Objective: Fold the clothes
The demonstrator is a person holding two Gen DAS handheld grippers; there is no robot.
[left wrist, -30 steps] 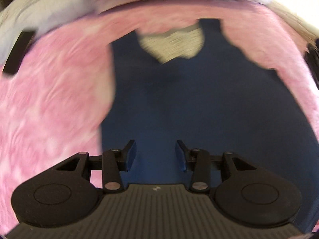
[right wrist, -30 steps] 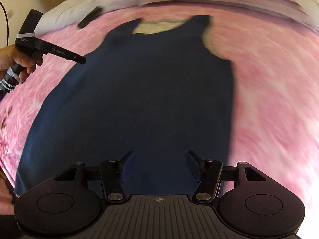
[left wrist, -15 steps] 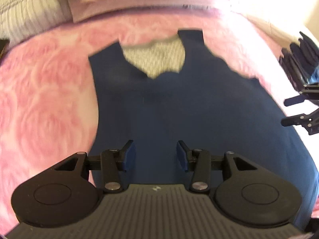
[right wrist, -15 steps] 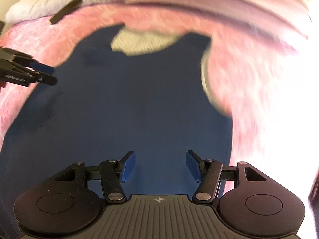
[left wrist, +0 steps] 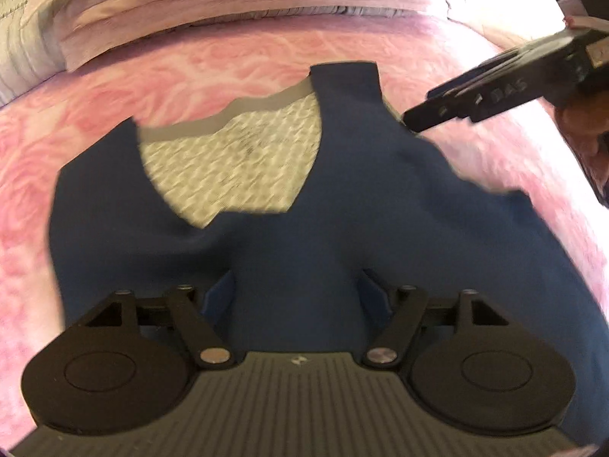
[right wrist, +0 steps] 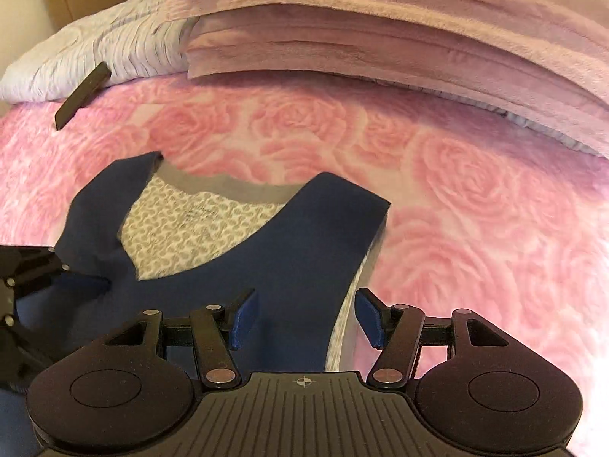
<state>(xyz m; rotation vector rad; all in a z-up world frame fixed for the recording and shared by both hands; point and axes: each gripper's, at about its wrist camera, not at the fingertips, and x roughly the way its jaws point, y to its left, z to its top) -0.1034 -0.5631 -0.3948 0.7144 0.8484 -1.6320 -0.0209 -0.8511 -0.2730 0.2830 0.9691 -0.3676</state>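
A: What's nearest?
B: L gripper, fingers wide apart. Blue top bunches up btwn them, but they aren't pinching it.
A: And the R gripper?
B: Wide apart too, holding nothing. It sits over the top's right armhole edge; left pad over blue cloth, right pad over the pink rose blanket.
A: Where's the top?
B: Flat on the blanket, neck end far. Inside shows white w/ gray pattern.
A: Farther back?
B: Black flat thing far left, by the white pillow. Folded pinkish blankets at the far end.
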